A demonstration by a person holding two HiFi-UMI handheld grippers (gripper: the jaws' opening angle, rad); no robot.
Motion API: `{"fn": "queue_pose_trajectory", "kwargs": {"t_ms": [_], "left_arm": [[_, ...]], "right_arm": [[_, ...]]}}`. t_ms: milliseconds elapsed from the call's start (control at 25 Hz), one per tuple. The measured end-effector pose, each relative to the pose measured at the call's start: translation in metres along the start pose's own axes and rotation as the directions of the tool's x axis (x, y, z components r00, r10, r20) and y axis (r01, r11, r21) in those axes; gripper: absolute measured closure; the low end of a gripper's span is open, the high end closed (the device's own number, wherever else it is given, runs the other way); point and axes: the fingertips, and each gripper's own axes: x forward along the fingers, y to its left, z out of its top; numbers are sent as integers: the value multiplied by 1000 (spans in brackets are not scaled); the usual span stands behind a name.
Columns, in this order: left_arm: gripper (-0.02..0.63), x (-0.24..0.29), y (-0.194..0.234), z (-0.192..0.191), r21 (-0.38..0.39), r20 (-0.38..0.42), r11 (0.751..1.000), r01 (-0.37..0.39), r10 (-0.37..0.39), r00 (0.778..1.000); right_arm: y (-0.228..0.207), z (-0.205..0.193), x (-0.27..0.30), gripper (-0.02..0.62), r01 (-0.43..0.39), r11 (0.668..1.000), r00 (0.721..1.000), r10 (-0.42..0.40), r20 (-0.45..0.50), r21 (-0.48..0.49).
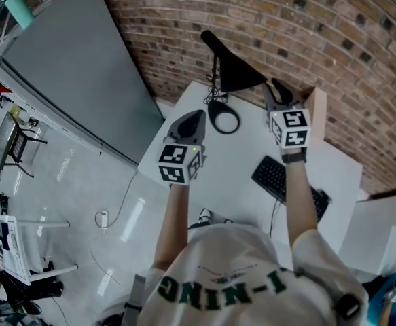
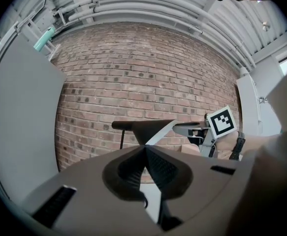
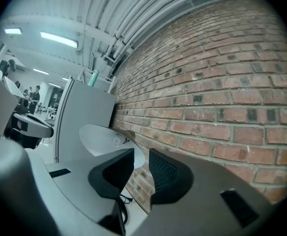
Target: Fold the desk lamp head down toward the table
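Head view, bottom of frame: person in a white shirt (image 1: pixel 218 270), both forearms reaching up the frame over a white table (image 1: pixel 242 175).

Left gripper (image 1: pixel 195 119), centre-left of frame: in its own view (image 2: pixel 145 150) the two dark ribbed pads meet at the tips, nothing between them. It hangs over the table's left part, short of the lamp.

Black keyboard (image 1: pixel 279 178) lies on the table under the right forearm.

Right gripper (image 1: pixel 276 90), centre-right of frame: its own view (image 3: pixel 141 154) shows the jaws a narrow slot apart, gripping nothing, with brick showing through the gap. Its tips sit just beside the lamp head's right edge; whether they touch, cannot tell.

Desk lamp (image 1: pixel 233 70), top centre, at the table's far edge:
- black cone-shaped head, white inside (image 3: pixel 106 141)
- head raised above the table on a thin stem, not folded down (image 2: pixel 143 127)
- black ring base (image 1: pixel 238 121) flat on the table below the head

Behind everything: brick wall (image 1: pixel 286 26); grey panel (image 1: pixel 75 66) at upper left.
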Motion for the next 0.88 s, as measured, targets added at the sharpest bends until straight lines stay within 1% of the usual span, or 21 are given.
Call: {"fn": "queue_pose_trajectory", "kwargs": {"t_ms": [160, 360, 480, 560, 720, 880], "left_arm": [[606, 2, 1, 3, 9, 5, 1000, -1, 1, 1000], [606, 5, 2, 1, 15, -6, 1000, 2, -2, 1000], [606, 6, 2, 1, 15, -6, 1000, 2, -2, 1000], [606, 7, 1, 0, 17, -5, 1000, 2, -2, 1000], [606, 11, -1, -2, 24, -13, 1000, 2, -2, 1000], [606, 14, -7, -5, 23, -18, 1000, 14, -13, 1000]], "right_arm": [[-5, -2, 10, 522, 7, 1000, 1000, -7, -9, -13], [-5, -6, 17, 523, 8, 1000, 1000, -9, -24, -8], [-3, -3, 19, 557, 2, 1000, 1000, -2, -18, -23], [-3, -3, 19, 563, -5, 999, 1000, 4, -10, -34], [0, -2, 17, 568, -17, 1000, 1000, 16, -11, -16], [0, -1, 16, 569, -18, 1000, 1000, 18, -12, -22]]}}
